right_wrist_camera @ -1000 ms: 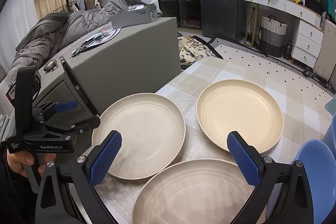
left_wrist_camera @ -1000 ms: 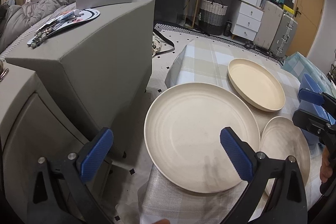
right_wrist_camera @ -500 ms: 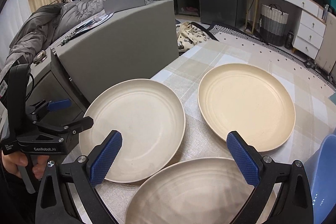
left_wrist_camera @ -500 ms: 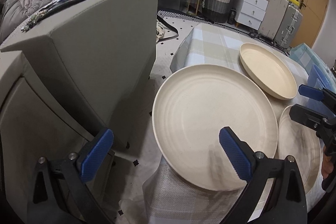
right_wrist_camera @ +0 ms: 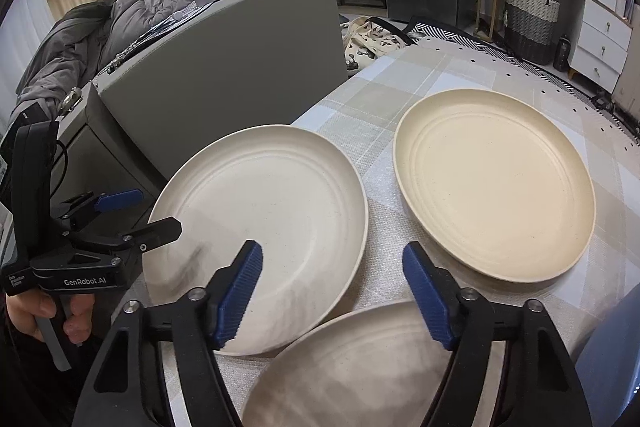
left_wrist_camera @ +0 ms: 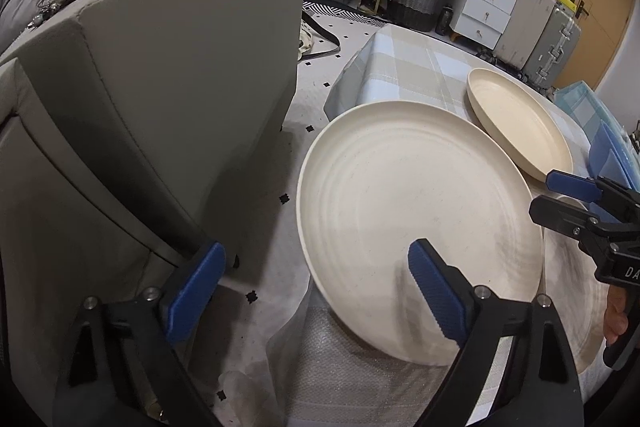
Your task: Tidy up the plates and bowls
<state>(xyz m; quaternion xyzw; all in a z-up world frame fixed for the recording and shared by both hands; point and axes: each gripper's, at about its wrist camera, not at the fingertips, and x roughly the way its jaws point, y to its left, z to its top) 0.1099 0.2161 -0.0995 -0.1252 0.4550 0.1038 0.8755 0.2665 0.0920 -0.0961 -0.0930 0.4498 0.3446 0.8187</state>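
Approaching white plate (left_wrist_camera: 416, 219) rim at my 6 o'clock with left tongs (left_wrist_camera: 316, 291), spread wide, empty; right tongs (right_wrist_camera: 332, 291) half-open, empty. I'd straddle rim squarely.

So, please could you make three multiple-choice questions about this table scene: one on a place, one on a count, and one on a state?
1. Where does the white plate lie relative to the cream plate in the right wrist view?
A. To its left
B. Stacked on it
C. Under it

2. How many round plates show in the right wrist view?
A. One
B. Three
C. Five

3. What is the state of the left gripper?
A. Shut on a plate
B. Shut on a bowl
C. Open, holding nothing

Answers:
1. A: the two plates sit side by side on the checked tablecloth, with cloth showing between them.
2. B: the white plate, the cream plate, and a nearest plate at the bottom edge.
3. C: its blue pads stand wide apart, with nothing between them.
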